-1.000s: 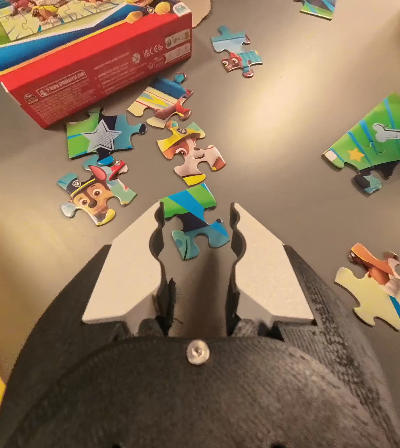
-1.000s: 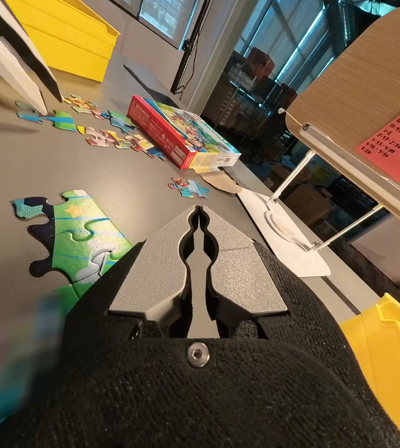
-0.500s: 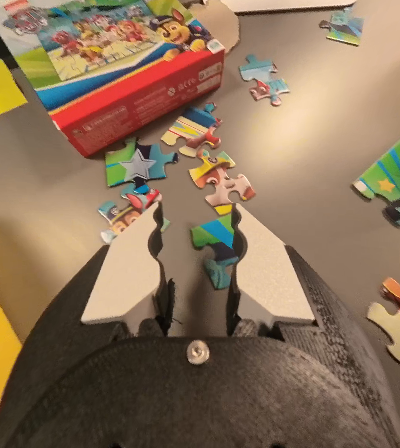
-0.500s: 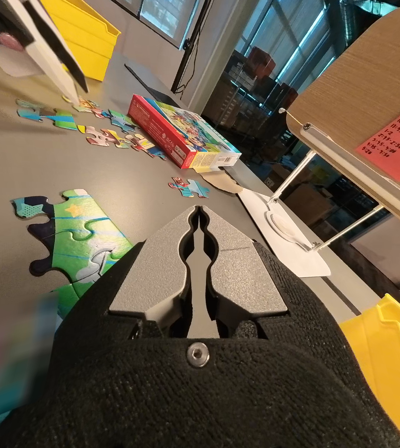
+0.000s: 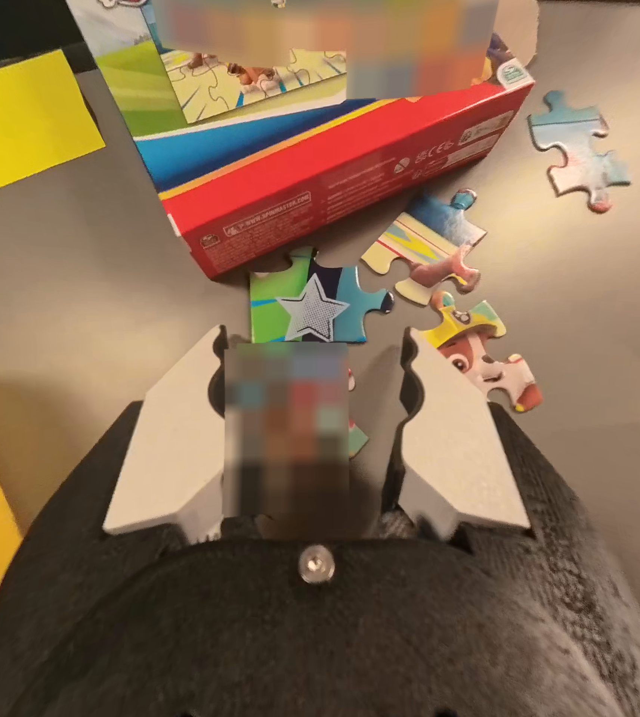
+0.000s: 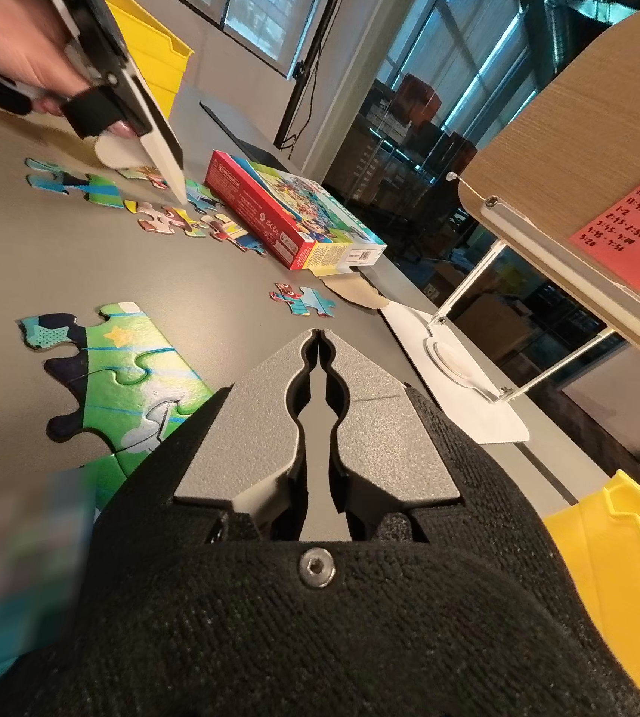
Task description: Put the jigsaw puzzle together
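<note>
Puzzle pieces (image 5: 312, 310) on grey table (image 6: 155, 279), windows (image 6: 256, 35) behind

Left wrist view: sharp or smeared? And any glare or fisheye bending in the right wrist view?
Left wrist view: motion-soft, print on the red puzzle box smeared, warm dim light. Right wrist view: sharper, puzzle box print crisp, bright windows behind, wooden board edge bowed by the wide lens, glossy sheen on the joined green pieces.
</note>
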A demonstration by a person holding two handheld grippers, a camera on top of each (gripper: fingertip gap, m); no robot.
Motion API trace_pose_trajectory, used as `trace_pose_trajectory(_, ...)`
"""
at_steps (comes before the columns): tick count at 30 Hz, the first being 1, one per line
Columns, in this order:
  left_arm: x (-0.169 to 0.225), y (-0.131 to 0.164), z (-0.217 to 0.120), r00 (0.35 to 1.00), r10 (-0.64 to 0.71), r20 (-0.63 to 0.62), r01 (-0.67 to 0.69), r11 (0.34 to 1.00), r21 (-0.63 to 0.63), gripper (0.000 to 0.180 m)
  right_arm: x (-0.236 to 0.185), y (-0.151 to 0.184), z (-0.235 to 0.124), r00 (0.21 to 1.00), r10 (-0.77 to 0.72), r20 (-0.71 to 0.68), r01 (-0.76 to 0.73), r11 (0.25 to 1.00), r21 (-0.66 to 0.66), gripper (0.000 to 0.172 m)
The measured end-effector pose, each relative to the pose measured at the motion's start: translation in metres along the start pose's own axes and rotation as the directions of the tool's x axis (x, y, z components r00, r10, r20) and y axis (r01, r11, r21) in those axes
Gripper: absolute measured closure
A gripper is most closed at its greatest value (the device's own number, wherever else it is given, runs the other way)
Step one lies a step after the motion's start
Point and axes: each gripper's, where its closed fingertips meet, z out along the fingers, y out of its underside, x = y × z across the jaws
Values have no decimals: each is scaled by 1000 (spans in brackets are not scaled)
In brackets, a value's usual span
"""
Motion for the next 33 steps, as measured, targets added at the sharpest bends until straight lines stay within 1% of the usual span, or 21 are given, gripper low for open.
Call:
trace_pose_trajectory(2,4,-5,3,998,-43,-46,43,999,10,88,0,0,0,1000,0,0,0,1000,0,172)
trace_pose_trajectory(3,3,-6,4,998,-48,-45,49,999,16,90,0,0,0,1000,-1,0,1,1000,-1,172)
trace_pose_trajectory(6,-7,-5,8,1000,-23,-2,23,1000,-1,96,0,0,0,1000,0,1,0,1000,-1,172)
trace_pose_trajectory(8,-10,-6,10,1000,-13,5,13,1000,0,99,0,0,0,1000,-1,1,1,1000,-1,172)
trace_pose_trajectory(13,-8,-5,9,1000,4,-17,-5,1000,-27,111,0,1,0,1000,-2,1,2,1000,-3,172)
trace_pose_trajectory(15,-3,-3,7,999,21,-37,-23,998,-50,113,0,1,0,1000,-2,1,2,1000,-3,172)
trace_pose_trajectory(18,3,-2,6,998,43,-49,-46,997,-59,122,0,1,1,1000,-3,2,3,1000,-4,172)
trace_pose_trajectory(22,6,-2,6,997,55,-62,-58,997,-43,123,0,1,1,1000,-5,3,5,1000,-4,172)
trace_pose_trajectory(26,14,-3,-1,993,85,-85,-84,996,13,123,0,1,1,1000,-6,2,6,1000,-3,172)
trace_pose_trajectory(28,27,-11,-12,985,122,-122,-114,991,76,123,0,1,0,1000,-4,1,4,1000,-2,172)
trace_pose_trajectory(29,38,-17,-20,975,153,-160,-135,984,118,123,0,1,0,1000,-3,1,3,1000,-2,172)
trace_pose_trajectory(31,67,-26,-38,942,243,-232,-198,959,201,123,0,0,0,1000,-1,0,1,1000,-1,172)
trace_pose_trajectory(33,102,-26,-55,877,366,-311,-287,919,270,123,1,1,0,1000,-1,0,1,1000,-1,172)
